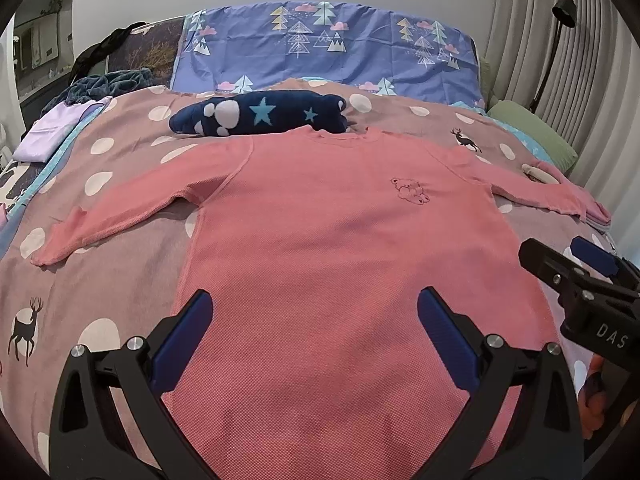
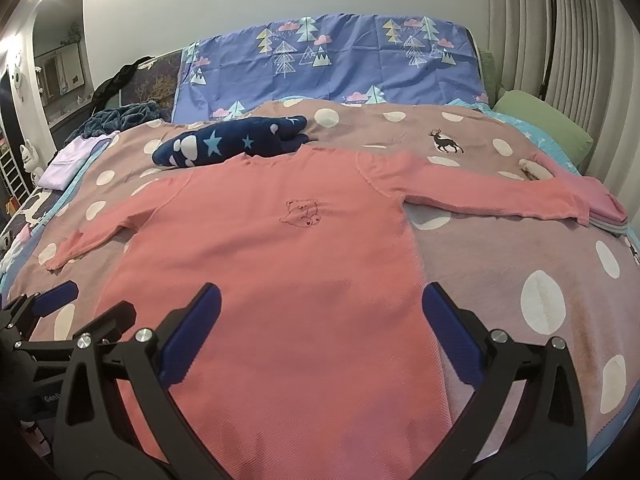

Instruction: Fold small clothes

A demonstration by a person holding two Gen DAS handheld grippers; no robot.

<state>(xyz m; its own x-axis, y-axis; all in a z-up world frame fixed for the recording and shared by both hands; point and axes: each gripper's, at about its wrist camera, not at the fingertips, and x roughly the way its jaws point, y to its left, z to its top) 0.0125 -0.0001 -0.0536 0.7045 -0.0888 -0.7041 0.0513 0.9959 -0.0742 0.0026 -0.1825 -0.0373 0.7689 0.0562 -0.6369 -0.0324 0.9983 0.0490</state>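
A pink long-sleeved shirt [image 1: 332, 224] [image 2: 272, 248] with a small bear outline on the chest lies flat on the bed, sleeves spread to both sides. My left gripper [image 1: 316, 312] hovers open over the lower left part of its body, nothing between the blue pads. My right gripper [image 2: 320, 304] is open too, over the shirt's lower right edge. Each gripper shows at the edge of the other's view: the right gripper [image 1: 576, 264] and the left gripper [image 2: 84, 300].
A mauve bedspread [image 2: 500, 264] with white dots and deer covers the bed. A navy star-patterned garment [image 1: 260, 116] lies just beyond the collar. Folded pink clothes [image 2: 604, 204] sit under the right cuff, a lilac item [image 1: 52, 136] at far left, a green pillow [image 1: 532, 136] at right.
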